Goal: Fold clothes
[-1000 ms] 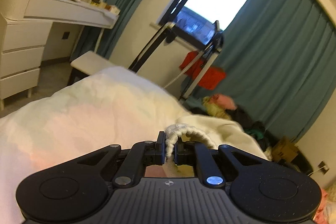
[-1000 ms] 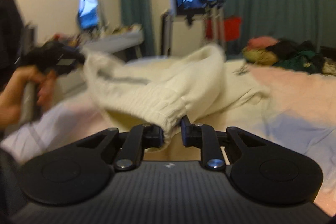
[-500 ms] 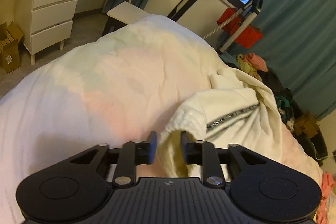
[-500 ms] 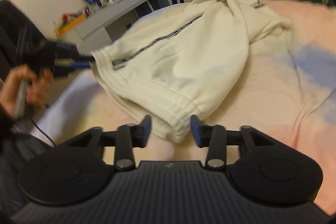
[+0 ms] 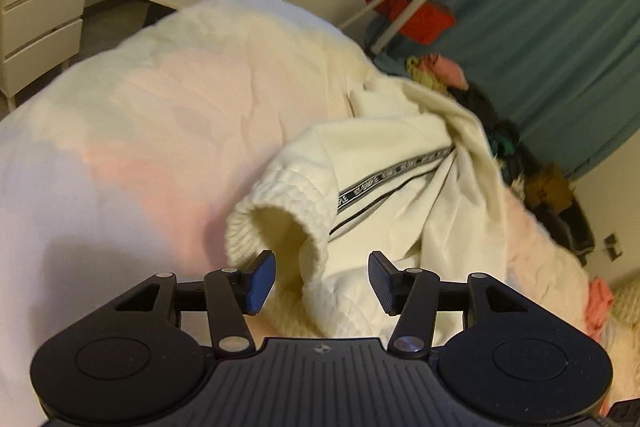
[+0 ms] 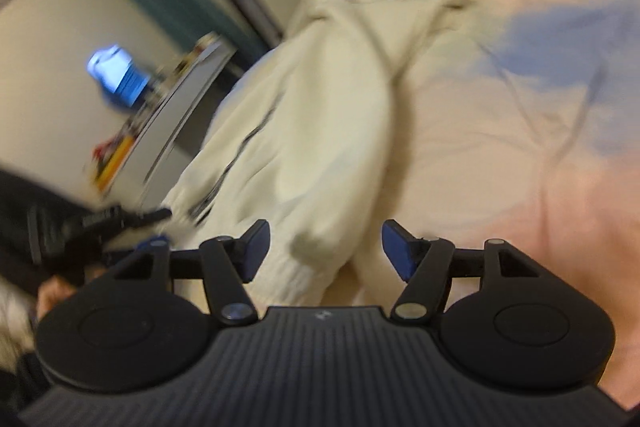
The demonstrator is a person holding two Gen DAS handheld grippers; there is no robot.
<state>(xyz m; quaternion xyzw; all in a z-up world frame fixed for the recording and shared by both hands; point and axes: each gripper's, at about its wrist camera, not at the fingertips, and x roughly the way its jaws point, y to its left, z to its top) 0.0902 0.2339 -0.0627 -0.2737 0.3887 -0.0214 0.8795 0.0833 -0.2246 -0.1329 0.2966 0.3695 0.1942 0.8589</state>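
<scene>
Fleece, thick and cream-coloured — that was what the garment (image 5: 404,163) looked to be, a sweatshirt or joggers with a printed tape stripe (image 5: 396,171) along one length, lying crumpled on the pale pink-and-blue bedspread (image 5: 168,115). Its ribbed cuff (image 5: 280,211) gaped open just ahead of the left gripper (image 5: 322,281). That gripper's jaws had just been opening and stood about half apart, the ribbed edge lying loose between them with neither pad pressing on it. The right gripper (image 6: 324,251), seen through heavy blur, had likewise just been opening; its jaws stood wide, a fold of hem (image 6: 316,239) between them, unheld. By my judgement the cloth would handle as soft, limp and fairly bulky — light enough for one pinch, not slippery, nothing fragile — but it would sag and bunch wherever unsupported. The ribbed bands seemed the best holds, being firmer and thicker, with one gripper at each end to keep it taut while folding.
</scene>
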